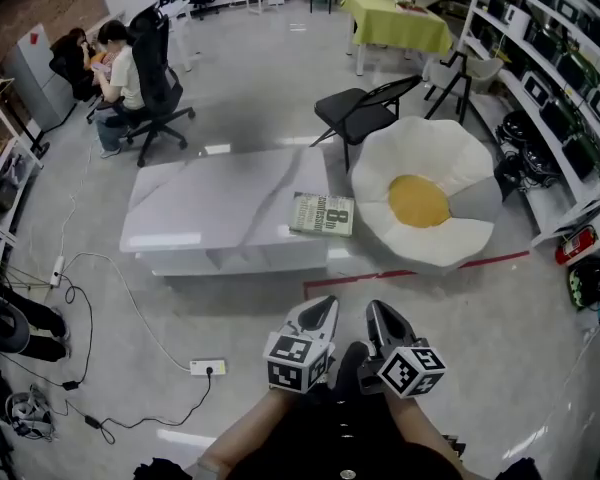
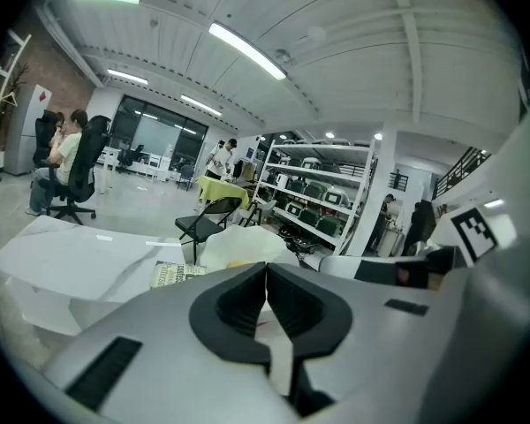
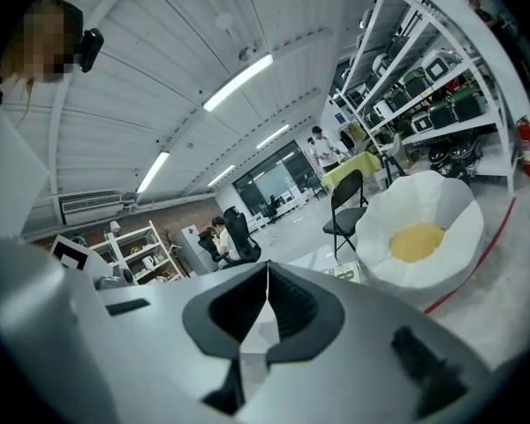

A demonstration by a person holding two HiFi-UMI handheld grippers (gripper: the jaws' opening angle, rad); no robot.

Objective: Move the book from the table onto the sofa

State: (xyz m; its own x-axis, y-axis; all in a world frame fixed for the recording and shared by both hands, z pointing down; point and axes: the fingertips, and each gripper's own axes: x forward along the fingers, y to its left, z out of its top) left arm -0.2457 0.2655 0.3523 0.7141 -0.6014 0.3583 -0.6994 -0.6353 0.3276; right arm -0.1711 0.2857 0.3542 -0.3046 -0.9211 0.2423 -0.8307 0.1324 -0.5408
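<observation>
Where glossy table (image 1: 200, 208) ends, flat rectangular book (image 1: 322, 214)

We see a white table (image 1: 210, 208) well ahead of the left gripper (image 1: 323, 306); one book (image 1: 322, 214) lies flat on its rt end.

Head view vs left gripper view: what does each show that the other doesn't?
Head view only: the power strip on the floor near the person's feet. Left gripper view only: the ceiling and its light strips. Both: the book lying on the table, the sofa beside it, and the folding chair behind.
</observation>
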